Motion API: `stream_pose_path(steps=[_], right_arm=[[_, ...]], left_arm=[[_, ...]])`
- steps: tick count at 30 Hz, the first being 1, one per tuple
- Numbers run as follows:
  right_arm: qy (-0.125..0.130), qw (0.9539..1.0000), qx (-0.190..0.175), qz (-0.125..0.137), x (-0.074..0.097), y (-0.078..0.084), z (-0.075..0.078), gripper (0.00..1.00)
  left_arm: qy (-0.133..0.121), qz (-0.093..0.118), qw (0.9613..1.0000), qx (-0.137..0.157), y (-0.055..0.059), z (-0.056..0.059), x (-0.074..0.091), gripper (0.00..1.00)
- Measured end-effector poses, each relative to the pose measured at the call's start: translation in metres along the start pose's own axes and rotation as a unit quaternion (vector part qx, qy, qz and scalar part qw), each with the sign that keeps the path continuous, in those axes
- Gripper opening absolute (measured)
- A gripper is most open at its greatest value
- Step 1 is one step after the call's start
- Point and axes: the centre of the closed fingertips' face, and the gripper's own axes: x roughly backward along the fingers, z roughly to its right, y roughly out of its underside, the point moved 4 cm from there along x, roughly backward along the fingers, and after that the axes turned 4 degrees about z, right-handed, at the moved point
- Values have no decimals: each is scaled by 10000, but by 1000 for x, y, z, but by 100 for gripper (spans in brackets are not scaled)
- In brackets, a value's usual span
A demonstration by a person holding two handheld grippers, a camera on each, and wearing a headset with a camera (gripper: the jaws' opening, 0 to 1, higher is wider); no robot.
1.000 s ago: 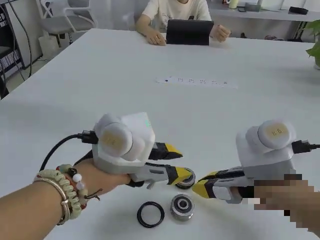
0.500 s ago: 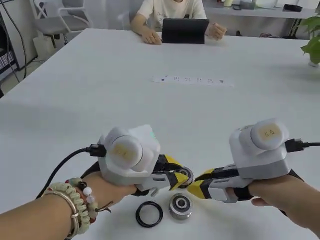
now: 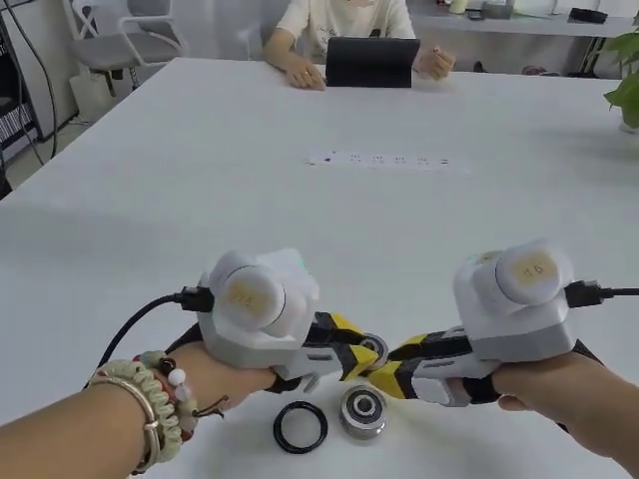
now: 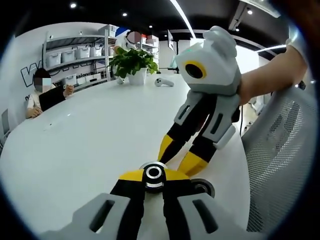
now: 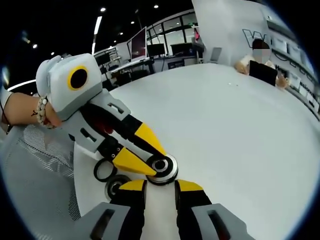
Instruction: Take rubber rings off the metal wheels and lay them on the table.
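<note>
Black rubber ring [image 3: 301,426] lies flat on the white table [image 3: 200,180], nearest the person, beside a bare metal wheel [image 3: 362,412], both just short of the fingertips. Beyond them the left gripper [image 3: 361,351] pinches a second wheel [image 3: 374,346] between its yellow fingers. The right gripper [image 3: 389,365], fingers spread, seems to touch that wheel's rim.

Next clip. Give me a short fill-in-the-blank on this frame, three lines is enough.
The left gripper holds a metal wheel; the right gripper has its jaws ____.
A ____ rubber ring lies flat on the table.
In the head view, a second wheel sits to the ring's ____.
Missing: open; black; right.
</note>
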Motion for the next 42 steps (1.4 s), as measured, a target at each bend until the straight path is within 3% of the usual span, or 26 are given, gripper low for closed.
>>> stream_pose_path(steps=[10,12,14,23,27,34,36,39,40,42], right_arm=[[11,9997,237,-60,2,0,2,14],[62,9987,424,-288,5,5,5,5],[43,9993,339,-143,3,2,4,2],[112,9991,344,-198,3,1,7,0],[125,9997,-120,-147,4,1,11,0],[190,9991,-380,-59,6,-1,14,0],[201,9977,-649,4,8,-3,15,0],[160,9911,-1305,185,10,-6,17,0],[75,9886,-1458,357,10,-10,15,0],[46,9832,-1801,287,11,-8,15,0]], left_arm=[[-4,23,10000,3,1,1,1,7],[-8,27,10000,9,1,1,1,7],[-5,29,10000,6,1,1,2,7],[-20,55,10000,60,1,1,2,7],[-26,50,10000,76,1,1,2,7],[-4,51,10000,71,1,0,3,7],[0,49,10000,65,1,0,3,7],[4,47,10000,54,1,0,3,7],[11,47,10000,55,1,0,3,7],[23,41,10000,41,1,0,3,7]])
